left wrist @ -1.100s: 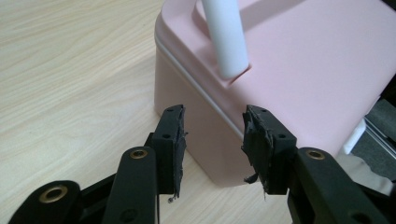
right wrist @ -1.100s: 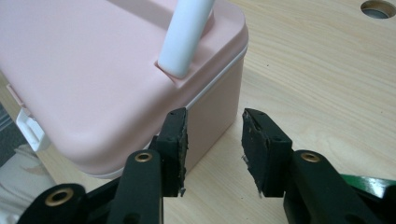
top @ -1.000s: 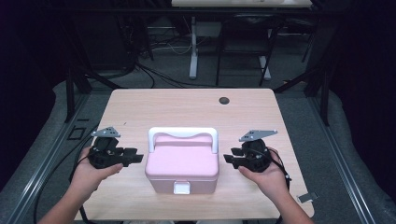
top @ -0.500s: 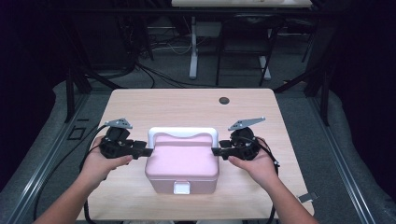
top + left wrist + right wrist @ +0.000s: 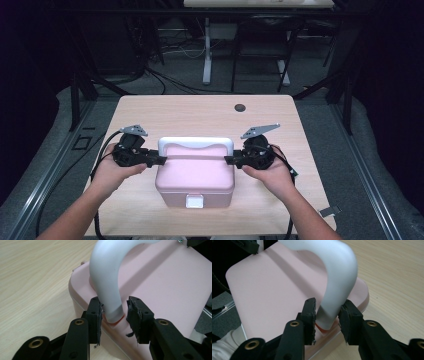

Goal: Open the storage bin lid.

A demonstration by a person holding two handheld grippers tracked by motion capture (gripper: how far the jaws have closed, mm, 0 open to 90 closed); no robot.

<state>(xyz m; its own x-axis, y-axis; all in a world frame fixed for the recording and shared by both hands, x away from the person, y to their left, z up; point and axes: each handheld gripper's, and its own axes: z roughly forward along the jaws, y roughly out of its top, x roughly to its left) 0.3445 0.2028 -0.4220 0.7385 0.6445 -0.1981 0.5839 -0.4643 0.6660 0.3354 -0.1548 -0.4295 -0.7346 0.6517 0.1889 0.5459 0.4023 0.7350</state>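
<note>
Pink box [image 5: 195, 175] at the near middle of the bench [image 5: 200, 112]. Left gripper [image 5: 159, 160] and right gripper [image 5: 229, 160] straddle its white handle's [image 5: 196, 143] ends, fingers open; contact unclear, handle top cut off.

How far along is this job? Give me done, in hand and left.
Done: the left tool and right tool each straddle one end of the white handle of the pink box. In hand: the grip; the left gripper view shows a gap beside one jaw, so it isn't firm. Left: the box sits on the table, front latch closed; probably a lift comes next.
</note>
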